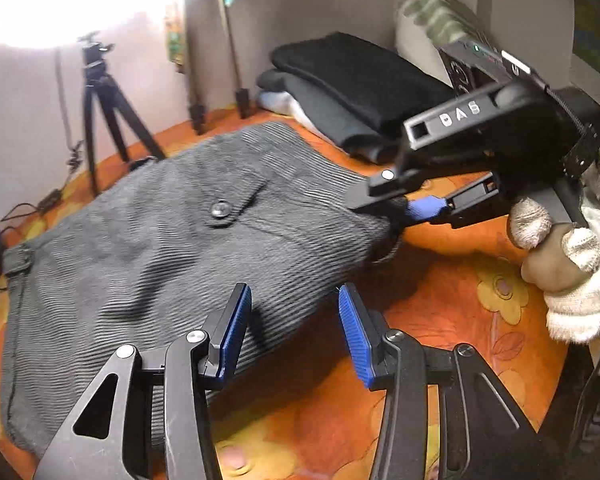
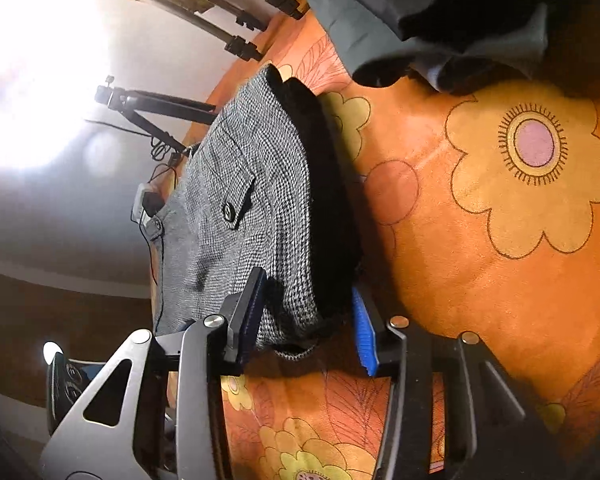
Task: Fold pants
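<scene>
The grey pants [image 1: 148, 232] lie folded flat toward the left side of the orange flowered bedspread [image 1: 440, 296], with a stack of dark folded clothes [image 1: 352, 92] behind near the far edge. The left gripper [image 1: 296, 332] hovers over their near edge, jaws parted and holding nothing. Further right, the right gripper [image 2: 312, 320] straddles the pants' corner, pads half open around the cloth without pressing on it, gripped by a gloved hand [image 1: 572, 264].

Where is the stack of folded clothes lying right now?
In the left wrist view, the stack of folded clothes lies upper right, beyond the grey pants, near a striped pillow.
</scene>
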The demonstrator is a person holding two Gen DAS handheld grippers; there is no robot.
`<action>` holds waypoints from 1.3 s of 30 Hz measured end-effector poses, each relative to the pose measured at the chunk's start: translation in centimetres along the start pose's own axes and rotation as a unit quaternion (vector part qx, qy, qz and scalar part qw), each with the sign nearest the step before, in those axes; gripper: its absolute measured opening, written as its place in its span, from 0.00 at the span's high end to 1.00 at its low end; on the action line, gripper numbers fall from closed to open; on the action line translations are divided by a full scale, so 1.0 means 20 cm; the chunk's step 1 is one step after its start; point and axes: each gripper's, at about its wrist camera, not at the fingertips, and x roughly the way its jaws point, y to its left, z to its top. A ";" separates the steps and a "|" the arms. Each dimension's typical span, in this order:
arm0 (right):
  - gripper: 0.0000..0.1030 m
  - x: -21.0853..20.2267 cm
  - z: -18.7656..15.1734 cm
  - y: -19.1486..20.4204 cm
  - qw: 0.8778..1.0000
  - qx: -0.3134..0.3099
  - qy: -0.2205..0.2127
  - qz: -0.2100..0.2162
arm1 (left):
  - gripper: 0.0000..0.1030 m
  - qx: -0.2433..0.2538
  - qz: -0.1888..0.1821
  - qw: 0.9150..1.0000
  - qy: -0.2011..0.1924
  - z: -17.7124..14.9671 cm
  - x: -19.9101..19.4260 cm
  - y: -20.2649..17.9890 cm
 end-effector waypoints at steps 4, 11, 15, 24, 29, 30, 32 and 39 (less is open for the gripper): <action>0.46 -0.01 0.00 -0.02 1.000 0.012 -0.006 -0.014 | 0.57 0.001 -0.017 1.000 0.018 -0.01 0.09 -0.03; 0.28 0.02 0.00 -0.03 1.000 0.020 -0.003 -0.016 | 0.57 -0.017 -0.032 0.999 0.019 -0.02 0.11 -0.01; 0.27 0.08 -0.02 0.01 1.000 0.017 0.008 0.005 | 0.57 -0.017 -0.035 0.999 0.020 -0.04 0.12 -0.02; 0.72 0.13 -0.04 0.07 0.999 -0.025 0.001 -0.019 | 0.56 -0.077 -0.004 0.997 -0.015 -0.03 -0.10 0.22; 0.76 0.11 -0.04 0.11 0.998 -0.042 -0.009 -0.034 | 0.56 -0.207 0.127 0.969 -0.039 -0.05 -0.12 0.60; 0.77 0.11 -0.04 0.13 0.998 -0.051 -0.014 -0.040 | 0.56 -0.211 0.149 0.965 -0.033 -0.06 -0.10 0.62; 0.77 0.10 -0.05 0.17 0.997 -0.065 -0.020 -0.048 | 0.56 -0.207 0.166 0.964 -0.016 -0.07 -0.01 0.63; 0.79 0.07 -0.05 0.23 0.994 -0.087 -0.037 -0.051 | 0.56 -0.164 0.182 0.970 0.007 -0.07 0.16 0.50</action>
